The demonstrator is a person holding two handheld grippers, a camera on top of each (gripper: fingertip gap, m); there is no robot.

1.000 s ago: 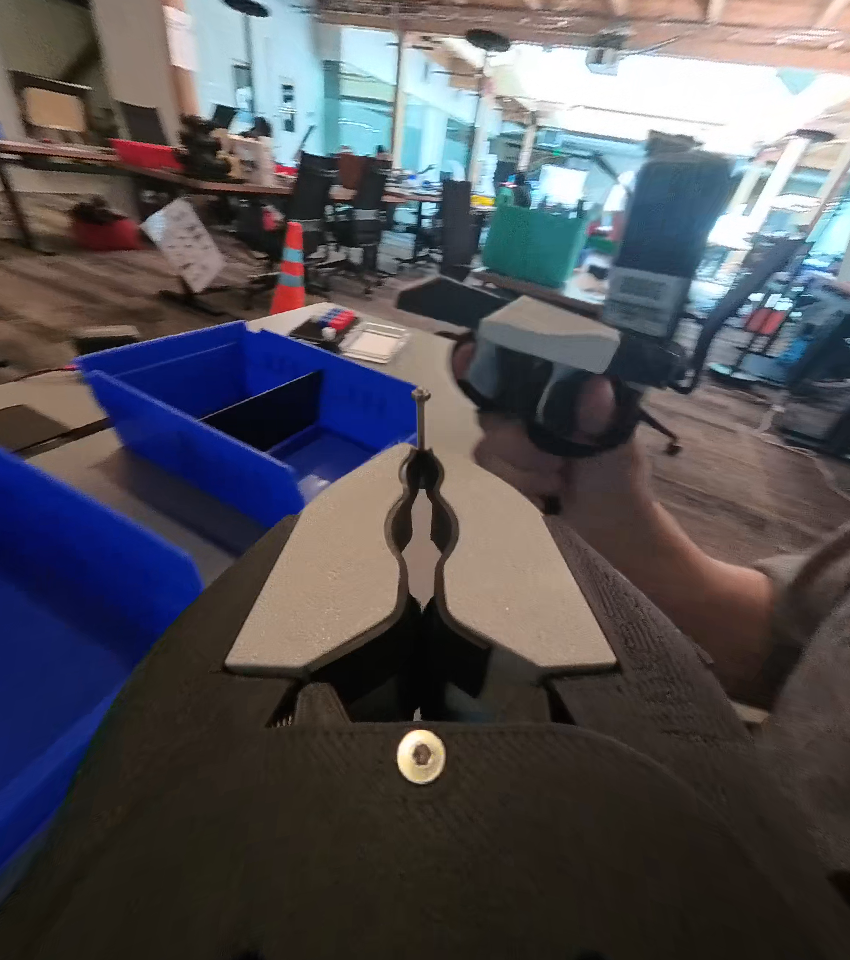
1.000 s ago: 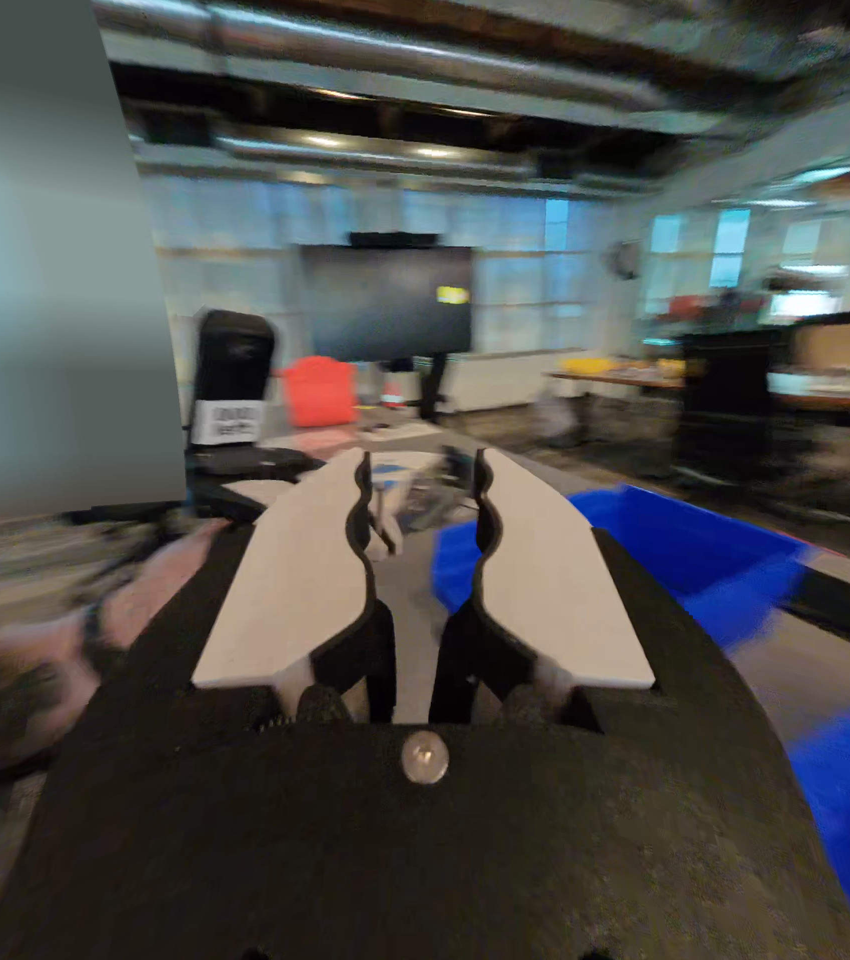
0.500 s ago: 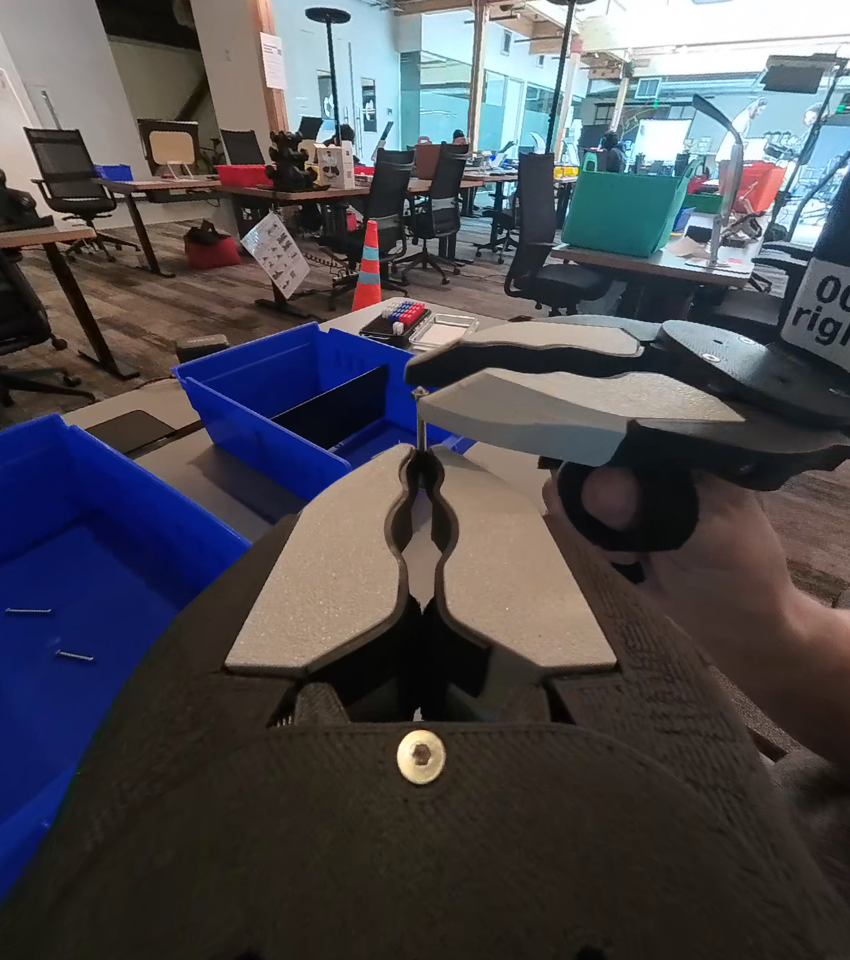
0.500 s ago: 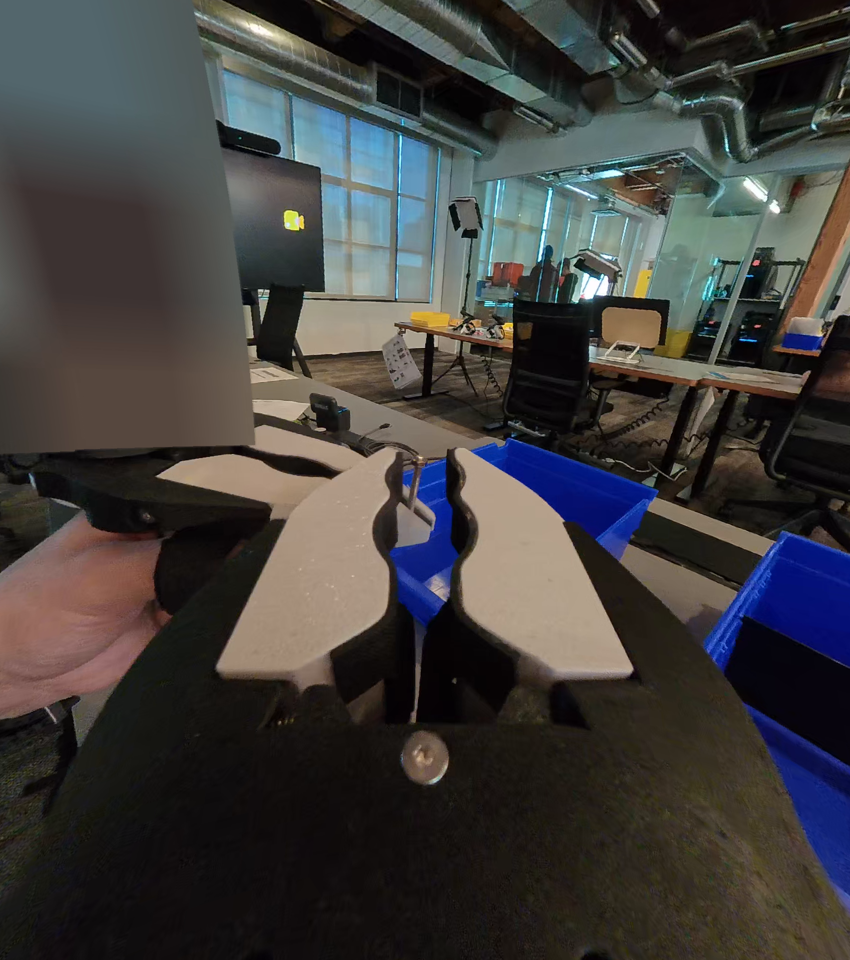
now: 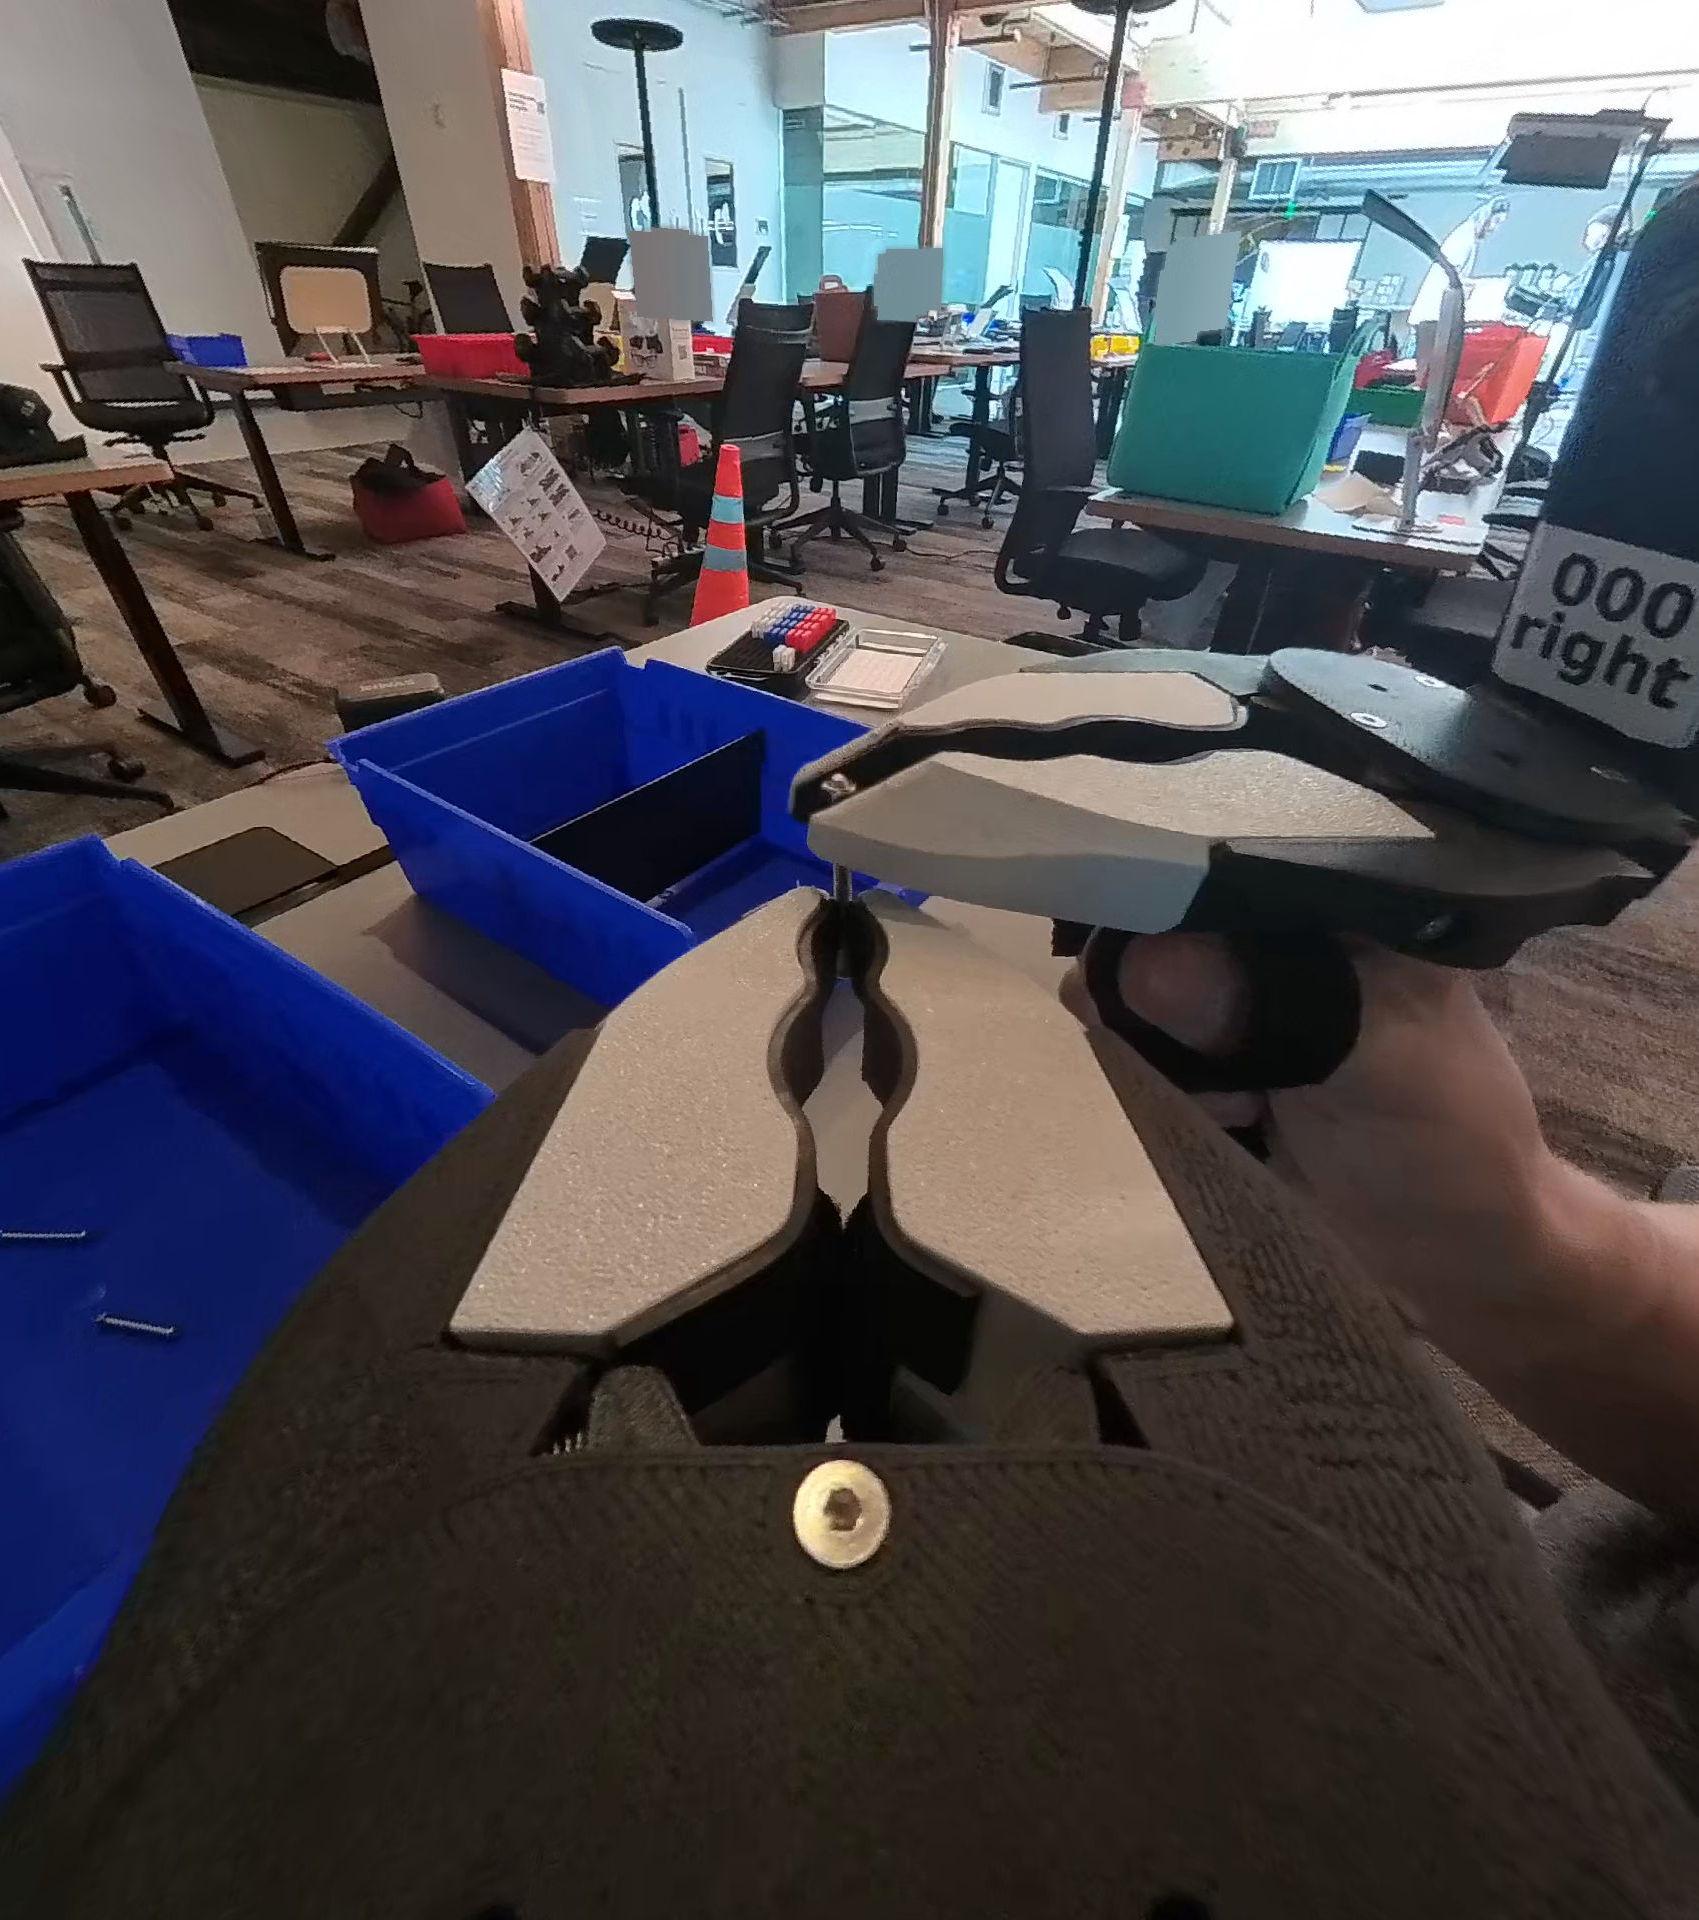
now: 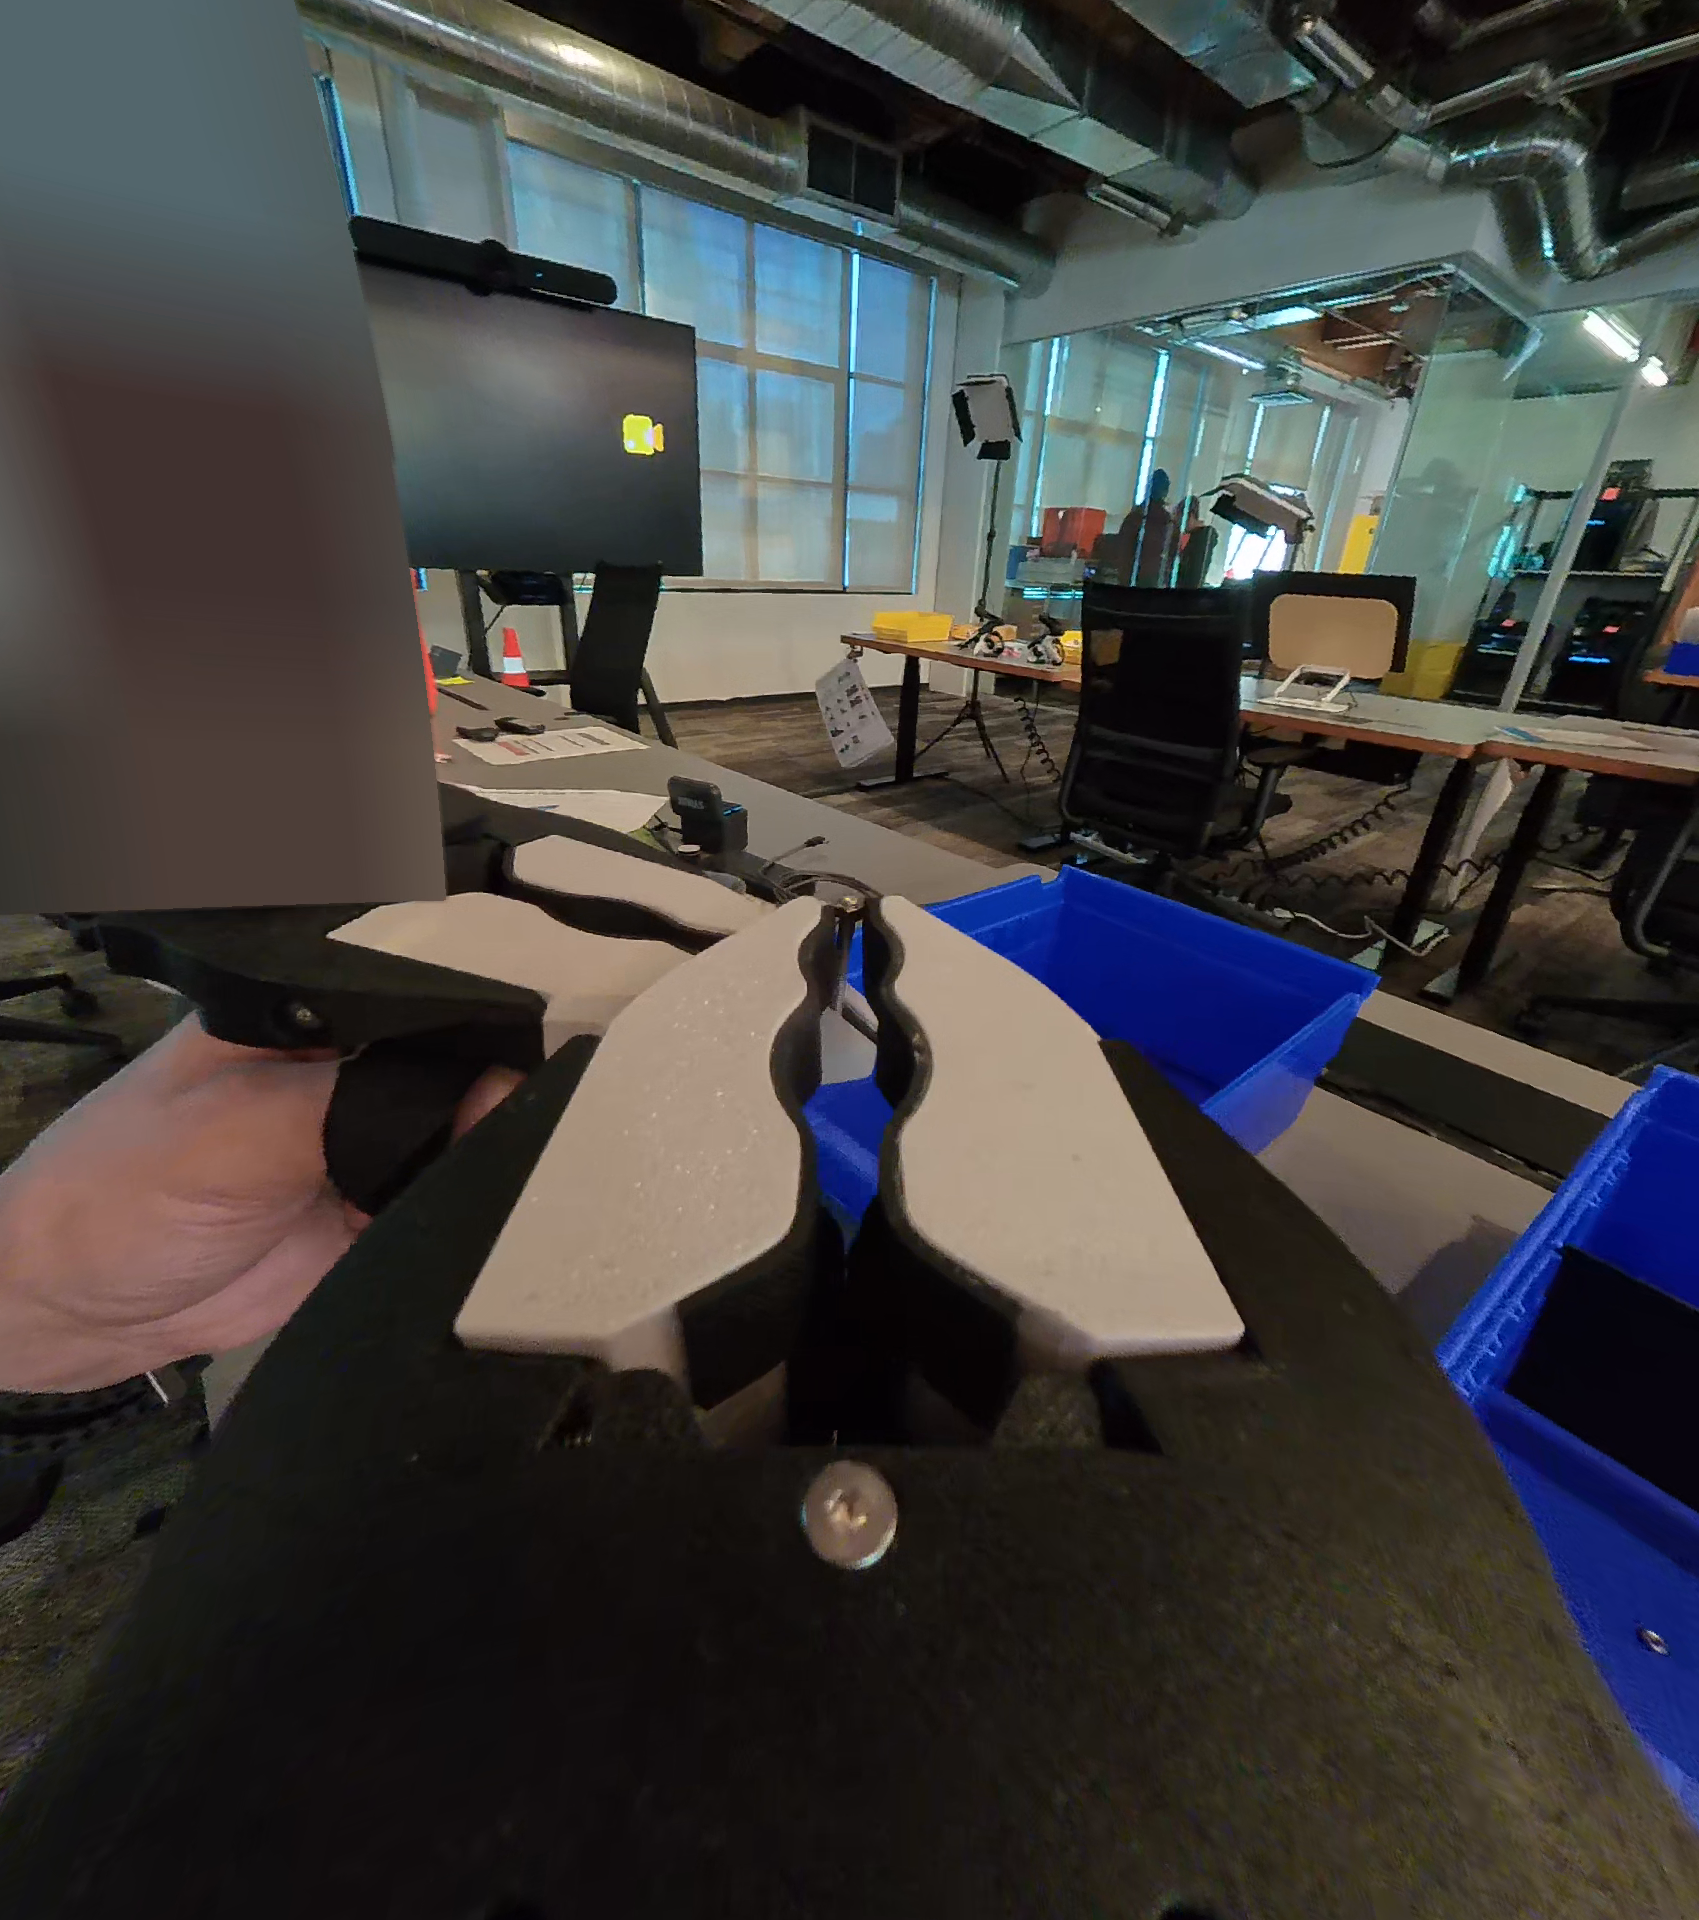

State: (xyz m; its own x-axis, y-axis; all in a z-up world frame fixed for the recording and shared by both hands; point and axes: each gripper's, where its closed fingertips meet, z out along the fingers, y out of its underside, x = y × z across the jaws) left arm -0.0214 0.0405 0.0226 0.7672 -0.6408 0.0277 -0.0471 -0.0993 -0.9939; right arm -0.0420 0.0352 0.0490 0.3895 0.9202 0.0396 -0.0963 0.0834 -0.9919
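My left gripper (image 5: 840, 925) is shut on a thin metal screw (image 5: 840, 902) that stands upright from its tips. My right gripper (image 5: 829, 795) reaches in from the right, level, just above the left tips. Its jaws are closed on the screw's upper end, and the head shows at its tip. In the right wrist view the right gripper (image 6: 853, 920) pinches the screw (image 6: 838, 961) between its tips. The left gripper's fingers (image 6: 471, 940) come in from the left below it. Both are held over the grey table (image 5: 471, 977), in front of a blue divided bin (image 5: 471, 769).
A blue bin (image 5: 149, 987) at the near left holds two loose screws (image 5: 136, 1327). The right wrist view shows both bins: the plain one (image 6: 1188, 966) and the divided one (image 6: 1655, 1164). A case of red and blue pieces (image 5: 788, 634) and a clear case (image 5: 876, 670) lie at the table's far end. Only a small space, under 4 cm, lies between the two pairs of fingers.
The right gripper swung in from the right, open, over the screw held by the left gripper, then closed on its top. The left gripper kept its hold.
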